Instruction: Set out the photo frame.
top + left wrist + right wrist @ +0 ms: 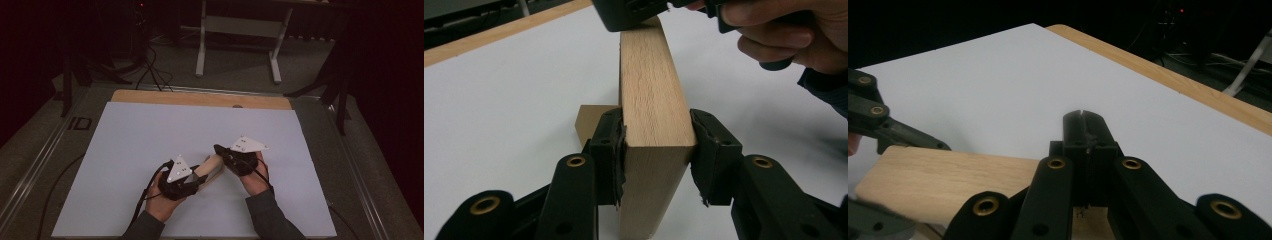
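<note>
Your left claw is clamped on the near end of a pale wooden block, a pad pressed flat against each long side, as the left gripper view shows; there the block stands on edge between the pads and runs away from you toward your right hand. Just behind the left pad in that view a second, browner piece of wood peeks out low on the surface; you cannot tell whether it touches the block. From above, the block lies near the middle of the white surface, a little toward your side, bridging the gap between your two hands. Your right claw sits over the block's far end with its jaws clenched together and nothing between them; in the right gripper view the shut tips point out over the white surface, with the block's broad face just under and beside them. Whether the right claw rests on the wood cannot be told. Farther off, the surface's wooden edge runs along the back, and beyond it stand the white legs of a frame on the dark floor.
</note>
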The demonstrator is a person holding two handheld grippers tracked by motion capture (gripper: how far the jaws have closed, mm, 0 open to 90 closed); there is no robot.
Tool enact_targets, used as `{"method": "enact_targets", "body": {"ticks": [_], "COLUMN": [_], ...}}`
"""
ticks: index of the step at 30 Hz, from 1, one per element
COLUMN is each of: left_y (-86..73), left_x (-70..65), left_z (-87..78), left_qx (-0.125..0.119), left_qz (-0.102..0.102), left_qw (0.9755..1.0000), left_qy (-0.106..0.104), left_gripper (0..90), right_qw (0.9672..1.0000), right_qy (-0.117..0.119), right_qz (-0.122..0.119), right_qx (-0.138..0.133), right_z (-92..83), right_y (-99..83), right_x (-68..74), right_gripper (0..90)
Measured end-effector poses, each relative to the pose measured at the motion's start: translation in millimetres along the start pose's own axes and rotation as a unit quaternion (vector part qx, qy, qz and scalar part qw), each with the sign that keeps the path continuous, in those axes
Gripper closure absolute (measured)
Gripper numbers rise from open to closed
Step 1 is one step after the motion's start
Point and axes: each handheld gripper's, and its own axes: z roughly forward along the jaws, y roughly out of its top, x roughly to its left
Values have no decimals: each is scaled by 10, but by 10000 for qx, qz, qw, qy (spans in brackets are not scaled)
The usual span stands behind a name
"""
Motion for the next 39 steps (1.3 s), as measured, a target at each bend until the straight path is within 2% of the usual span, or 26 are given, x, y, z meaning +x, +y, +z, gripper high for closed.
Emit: {"method": "enact_targets", "body": {"ticks": [4,13,22,29,39], "left_y": [-17,-24,-35,-40,-43], "left_x": [48,50,54,88,150], "left_z": [2,21,51,48,39], "left_qx": [-2,75,236,261,311], "left_qz": [-192,-148,-156,-274,-412], "left_qw": [9998,9996,9983,9969,9955], "left_qy": [15,239,504,694,796], "left_gripper": [570,486,480,469,486], "right_qw": [10000,10000,9999,9997,9995], "right_qy": [-14,-54,-108,-189,-216], "right_qz": [65,43,16,30,60], "right_qx": [-1,30,69,156,214], "right_z": [-4,-7,-14,-20,-28], "right_y": [0,6,12,29,40], "right_x": [-7,-4,-3,9,13], "right_gripper": [895,896,896,897,897]}}
